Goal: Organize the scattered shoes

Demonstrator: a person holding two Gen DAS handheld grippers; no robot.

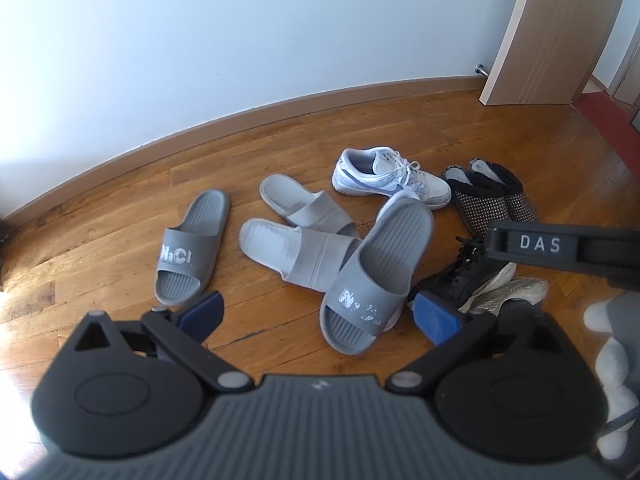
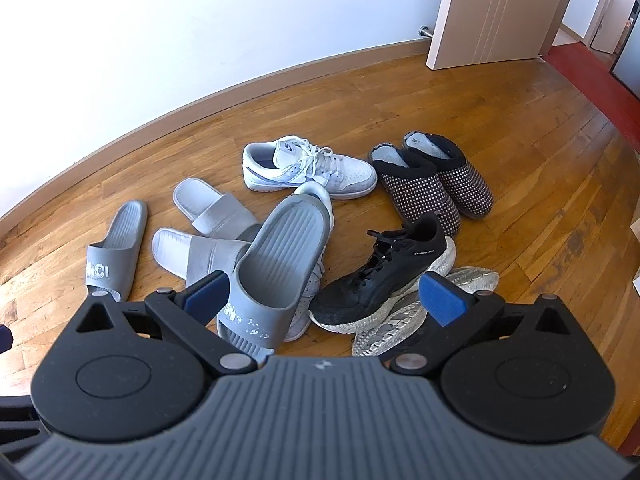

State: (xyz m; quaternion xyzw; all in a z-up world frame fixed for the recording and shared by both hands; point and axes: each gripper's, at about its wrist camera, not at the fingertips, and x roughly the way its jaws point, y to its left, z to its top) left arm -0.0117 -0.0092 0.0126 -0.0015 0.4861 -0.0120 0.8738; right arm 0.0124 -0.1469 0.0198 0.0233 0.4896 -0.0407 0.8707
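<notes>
Shoes lie scattered on the wooden floor. A dark grey slide (image 1: 192,246) (image 2: 114,250) lies alone at the left; its mate (image 1: 376,276) (image 2: 276,268) rests tilted on a white sneaker (image 2: 308,304). Two light grey slippers (image 1: 296,240) (image 2: 204,232) sit between them. Another white sneaker (image 1: 390,178) (image 2: 308,168) lies near the wall, beside a pair of dotted black slippers (image 1: 490,196) (image 2: 432,180). A black trainer (image 2: 380,276) (image 1: 460,276) leans on its overturned mate (image 2: 424,312). My left gripper (image 1: 318,316) and right gripper (image 2: 324,300) hover open above the pile, empty.
A white wall with a wooden skirting board (image 1: 240,120) runs behind the shoes. An open door (image 2: 492,12) with a doorstop (image 2: 425,32) stands at the far right, next to a red threshold (image 2: 592,80). The right gripper's body (image 1: 560,246) crosses the left wrist view.
</notes>
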